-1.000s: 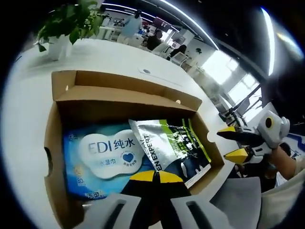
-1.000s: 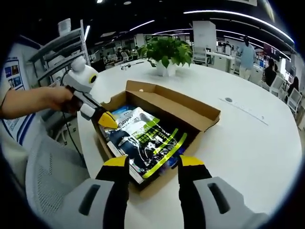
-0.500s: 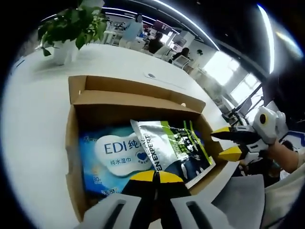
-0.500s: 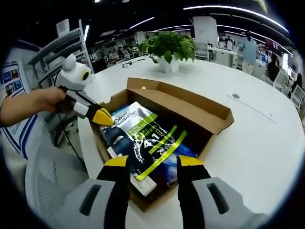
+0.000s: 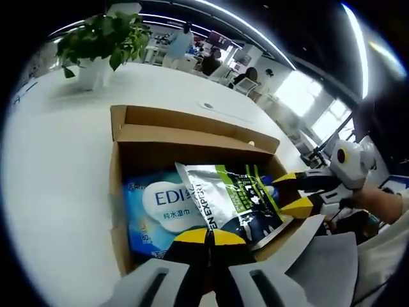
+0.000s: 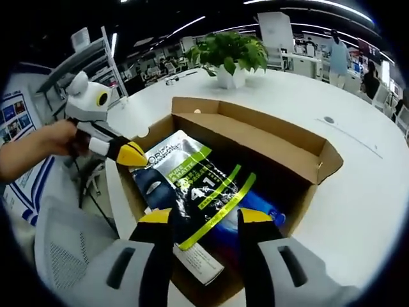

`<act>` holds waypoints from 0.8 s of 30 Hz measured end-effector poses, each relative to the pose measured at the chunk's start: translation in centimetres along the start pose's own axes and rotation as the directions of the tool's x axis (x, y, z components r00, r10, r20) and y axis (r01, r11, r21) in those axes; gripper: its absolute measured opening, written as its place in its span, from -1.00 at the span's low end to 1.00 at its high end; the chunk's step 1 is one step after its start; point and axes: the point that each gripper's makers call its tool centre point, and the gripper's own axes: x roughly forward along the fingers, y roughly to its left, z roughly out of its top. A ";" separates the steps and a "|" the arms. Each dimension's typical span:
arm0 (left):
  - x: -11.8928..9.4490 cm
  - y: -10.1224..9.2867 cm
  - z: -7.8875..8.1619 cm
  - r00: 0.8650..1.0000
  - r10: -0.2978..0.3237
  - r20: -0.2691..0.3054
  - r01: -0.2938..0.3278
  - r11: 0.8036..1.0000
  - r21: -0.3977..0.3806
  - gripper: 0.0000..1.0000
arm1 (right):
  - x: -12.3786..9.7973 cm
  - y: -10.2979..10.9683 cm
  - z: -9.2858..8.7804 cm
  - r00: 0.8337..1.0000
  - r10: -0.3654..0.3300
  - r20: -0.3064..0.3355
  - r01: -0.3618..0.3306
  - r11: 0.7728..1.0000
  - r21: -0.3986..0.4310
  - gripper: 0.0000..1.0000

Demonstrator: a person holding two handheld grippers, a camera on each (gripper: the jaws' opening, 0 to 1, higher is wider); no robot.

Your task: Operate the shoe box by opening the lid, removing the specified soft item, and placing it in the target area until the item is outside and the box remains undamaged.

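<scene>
1. In the left gripper view, one potted green plant in a white pot (image 5: 96, 54) stands at the far left on the one round white table (image 5: 51, 160), well apart from the box.
2. One open brown cardboard shoe box (image 5: 119, 192) sits on that table, its lid folded back on the far side (the flap stands beyond the cavity).
3. Inside the box I count two soft things: one blue wet-wipe pack with a white oval label (image 5: 160, 208) lying flat toward the left, and one silver, green and black glossy pouch (image 5: 236, 204) overlapping its right edge, still inside the box.
4. The left gripper (image 5: 206, 238) rises from the bottom, its two yellow-tipped jaws pressed together with no gap; the tips meet at the pouch's near edge, but I cannot tell whether any of it is pinched between them.
5. At the right, the right gripper (image 5: 293, 193), white-bodied with two yellow tips, enters with its jaws apart, right at the box's right wall beside the pouch.
6. In the right gripper view, a hand (image 6: 54, 141) at the left holds the left gripper (image 6: 131, 153), its yellow tip at the pouch's (image 6: 192, 185) upper left corner.
7. The pouch lies diagonally in the box (image 6: 268, 137); a bit of the blue pack (image 6: 259, 204) peeks out to the right.
8. The right gripper (image 6: 206, 220) has its two jaws spread wide, holding nothing, above the pouch's near end.
9. One plant (image 6: 230, 54) stands beyond the box.
</scene>
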 end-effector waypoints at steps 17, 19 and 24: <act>-0.1 0.4 -0.6 1.000 0.014 -0.007 -0.014 0.999 0.042 -1.00 | 1.6 0.7 -0.7 0.999 0.023 -0.032 -0.023 0.999 0.022 -0.39; -0.1 0.5 -0.6 1.000 0.021 -0.010 -0.021 0.999 0.049 -1.00 | 1.5 0.6 -0.4 1.000 0.014 -0.017 -0.014 1.000 0.008 -0.47; 0.0 0.0 -0.3 1.000 0.010 -0.006 -0.010 0.998 0.059 -1.00 | 1.3 1.0 0.5 1.000 0.016 0.026 -0.016 1.000 -0.020 -0.69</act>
